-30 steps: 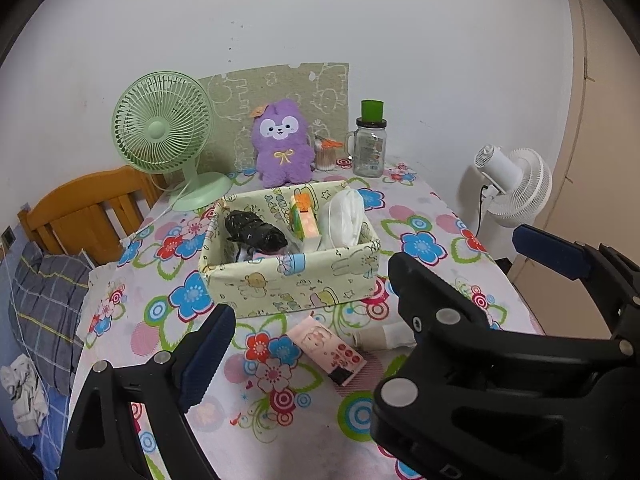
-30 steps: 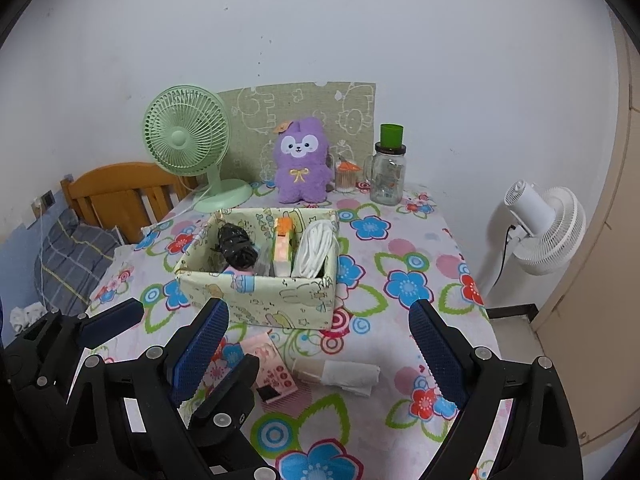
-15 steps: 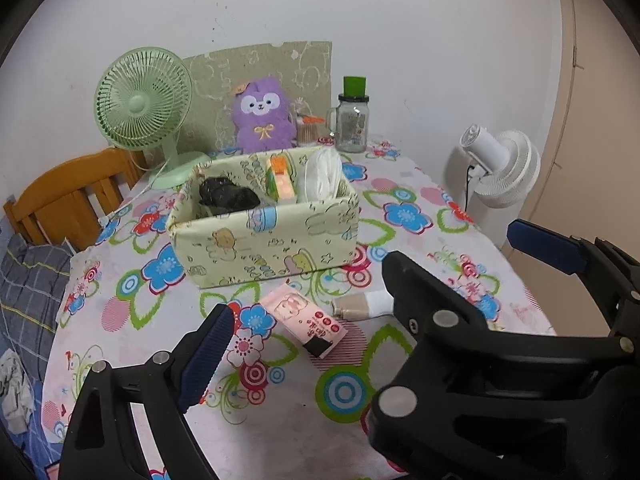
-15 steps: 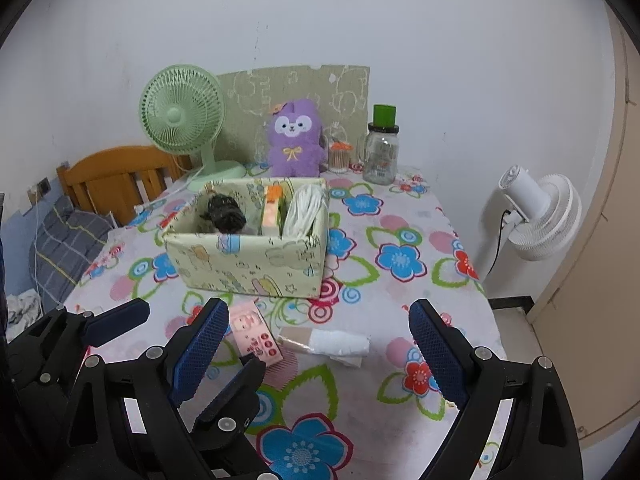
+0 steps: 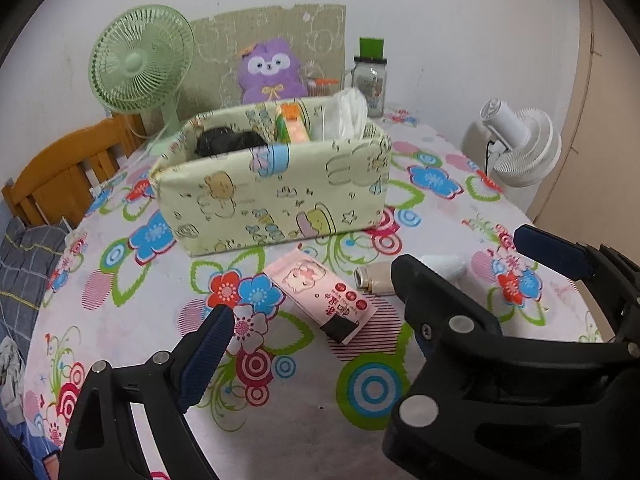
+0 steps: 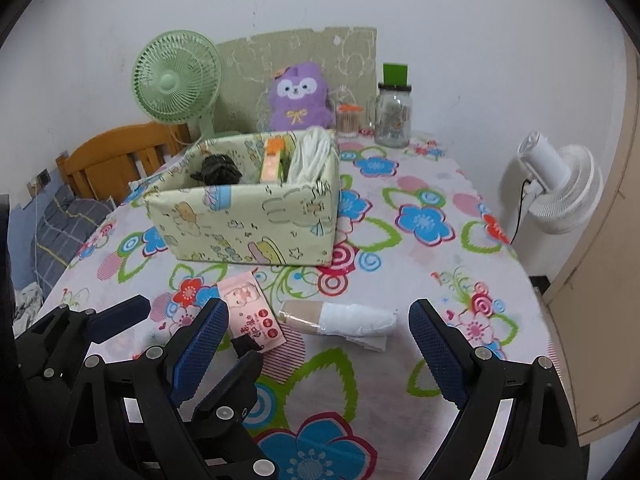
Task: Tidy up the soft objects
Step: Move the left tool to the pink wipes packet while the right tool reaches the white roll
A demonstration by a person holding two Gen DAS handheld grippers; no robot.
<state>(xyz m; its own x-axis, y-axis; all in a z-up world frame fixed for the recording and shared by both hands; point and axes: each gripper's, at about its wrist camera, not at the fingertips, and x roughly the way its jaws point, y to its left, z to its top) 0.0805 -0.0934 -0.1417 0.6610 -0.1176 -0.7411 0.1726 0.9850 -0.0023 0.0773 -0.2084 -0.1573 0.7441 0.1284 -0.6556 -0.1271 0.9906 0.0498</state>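
A pale green cartoon-print fabric box (image 5: 276,200) (image 6: 248,216) stands mid-table, holding a black bundle (image 5: 228,142), an orange pack (image 5: 294,124) and white folded cloth (image 5: 344,114). In front of it lie a pink wipes packet (image 5: 324,292) (image 6: 250,310) and a beige roll wrapped in white tissue (image 6: 340,318) (image 5: 404,276). My left gripper (image 5: 316,336) is open and empty, just before the packet. My right gripper (image 6: 318,350) is open and empty, low over the table, with the roll between its fingers' line.
A purple plush (image 6: 300,96), green desk fan (image 6: 176,80), glass jar with green lid (image 6: 394,116) and a cardboard panel stand at the back. A white floor fan (image 6: 560,184) is off the right edge. A wooden chair (image 5: 64,172) is at left.
Both grippers have dropped lower and come closer to the table. The box, the packet and the roll now look larger and nearer. Nothing on the table has moved.
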